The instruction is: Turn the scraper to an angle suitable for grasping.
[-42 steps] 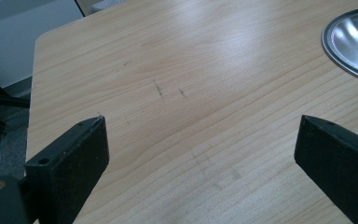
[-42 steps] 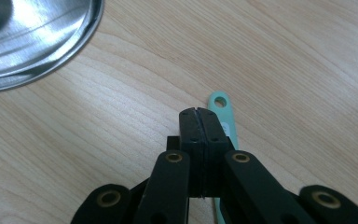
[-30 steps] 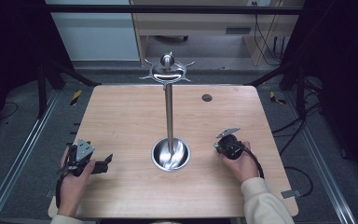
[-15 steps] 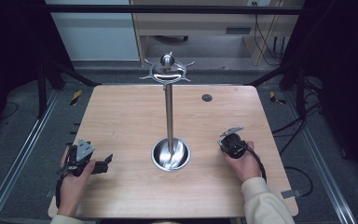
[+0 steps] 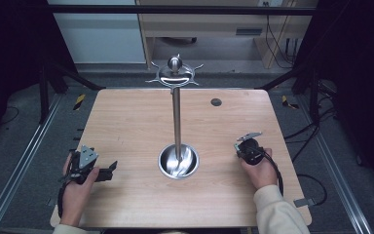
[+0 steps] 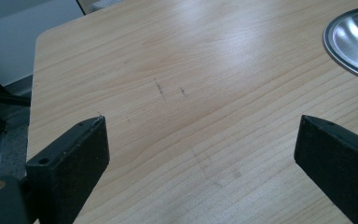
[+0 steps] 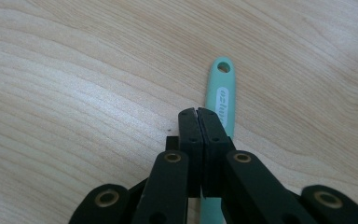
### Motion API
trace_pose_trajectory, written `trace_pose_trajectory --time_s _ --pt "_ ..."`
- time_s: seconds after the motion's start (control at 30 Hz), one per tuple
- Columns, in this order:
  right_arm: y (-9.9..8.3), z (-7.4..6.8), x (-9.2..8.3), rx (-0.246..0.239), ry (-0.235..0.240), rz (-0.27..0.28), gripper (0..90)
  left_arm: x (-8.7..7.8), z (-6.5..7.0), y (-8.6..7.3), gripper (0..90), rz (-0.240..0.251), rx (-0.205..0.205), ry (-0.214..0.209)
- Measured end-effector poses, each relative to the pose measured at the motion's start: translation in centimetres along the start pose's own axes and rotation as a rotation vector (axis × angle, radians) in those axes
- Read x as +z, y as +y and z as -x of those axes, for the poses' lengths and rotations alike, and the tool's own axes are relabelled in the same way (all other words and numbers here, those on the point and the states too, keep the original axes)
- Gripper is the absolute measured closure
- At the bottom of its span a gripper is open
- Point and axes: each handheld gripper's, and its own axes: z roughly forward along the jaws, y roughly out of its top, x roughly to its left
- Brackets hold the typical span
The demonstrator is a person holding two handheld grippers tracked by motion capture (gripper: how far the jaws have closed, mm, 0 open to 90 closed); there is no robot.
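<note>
A mint-green utensil handle [image 7: 221, 95] with a hanging hole lies flat on the wooden table [image 5: 126, 122]. My right gripper [image 7: 197, 111] hovers right over it, pointing down, its two jaws pressed together with nothing seen between them. In the high view the right gripper [image 5: 246, 145] sits at the table's right, in a hand with a pale sleeve. The left gripper [image 5: 108, 171] rests near the front left corner; in its own view the left gripper [image 6: 200, 154] has its jaws wide apart over bare wood.
A steel hanging stand [image 5: 177, 122] rises from a round dished base [image 5: 168, 168] at the table's middle, with hooks around its top [image 5: 174, 75]. The base rim [image 6: 349, 46] lies ahead of the left gripper. A dark round plug [image 5: 216, 102] sits far right.
The right hand and its gripper have shifted slightly to the right. The left hand has stayed where it was.
</note>
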Motion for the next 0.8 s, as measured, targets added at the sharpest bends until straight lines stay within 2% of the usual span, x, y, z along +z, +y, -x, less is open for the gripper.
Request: trace_pose_trajectory --time_s 0.13,0.23,0.4,0.5,0.6,0.8 --pt "0.3 -0.3 -0.7 0.005 0.003 0.035 88.7 -0.2 -0.1 -0.2 2.9 0.006 -0.012 0.003" --pt "0.9 -0.4 -1.4 -0.014 -0.004 0.041 87.3 -0.3 -0.1 -0.3 2.9 0.002 -0.012 0.007" --pt "2.1 0.0 -2.2 0.002 -0.005 0.031 84.3 -0.3 0.2 -0.2 2.9 0.003 0.001 0.001" --pt "2.9 0.6 -2.4 0.011 0.004 -0.013 80.6 -0.2 0.3 -0.2 2.9 -0.001 0.009 -0.001" --pt "3.4 1.3 -2.2 0.021 -0.01 -0.066 77.9 -0.2 0.2 -0.2 2.9 -0.004 0.004 0.0" --pt "3.8 2.1 -1.0 0.046 0.024 -0.15 71.8 -0.2 0.3 -0.2 2.9 -0.006 0.011 -0.001"
